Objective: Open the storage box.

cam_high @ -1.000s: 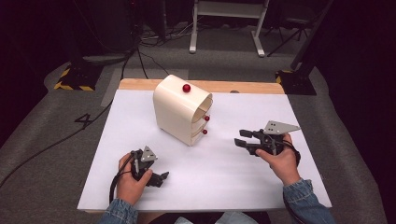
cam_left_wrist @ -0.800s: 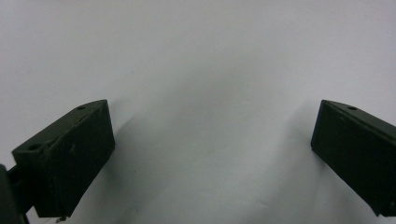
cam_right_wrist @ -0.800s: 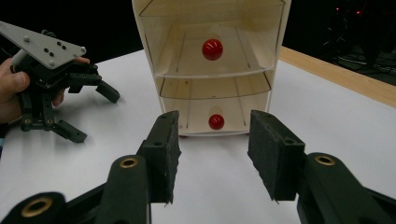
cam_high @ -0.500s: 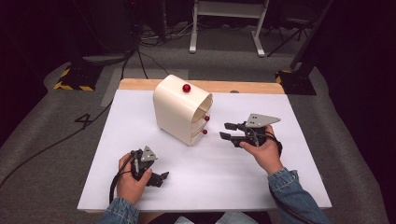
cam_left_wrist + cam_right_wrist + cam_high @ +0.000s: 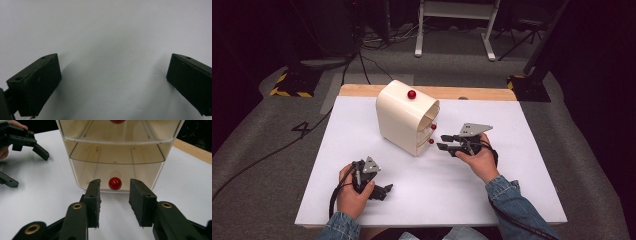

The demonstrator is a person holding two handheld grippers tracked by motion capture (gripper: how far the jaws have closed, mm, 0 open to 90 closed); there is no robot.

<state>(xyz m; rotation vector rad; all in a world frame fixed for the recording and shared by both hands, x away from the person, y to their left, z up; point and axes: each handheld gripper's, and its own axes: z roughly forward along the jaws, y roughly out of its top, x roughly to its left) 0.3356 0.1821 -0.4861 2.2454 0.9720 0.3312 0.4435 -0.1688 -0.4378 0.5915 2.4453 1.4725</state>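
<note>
Right tool (image 5: pixel 114 202) has closed in on cream plastic drawer cabinet (image 5: pixel 407 117), jaws narrowing around bottom red round knob (image 5: pixel 115 183), not yet gripping; left tool (image 5: pixel 373 181) idle, agape, nearer front edge of surface (image 5: pixel 522 150); pull likely next

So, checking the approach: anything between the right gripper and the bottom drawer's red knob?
Nothing: only bare table between right gripper and knob, per the right gripper view.

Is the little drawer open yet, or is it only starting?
Only starting. Done: the right claw is lined up with the bottom drawer's round red knob, jaws just closing, not touching. The cream plastic drawer box has every drawer shut. Left: grip and pull. The left claw rests open.
</note>
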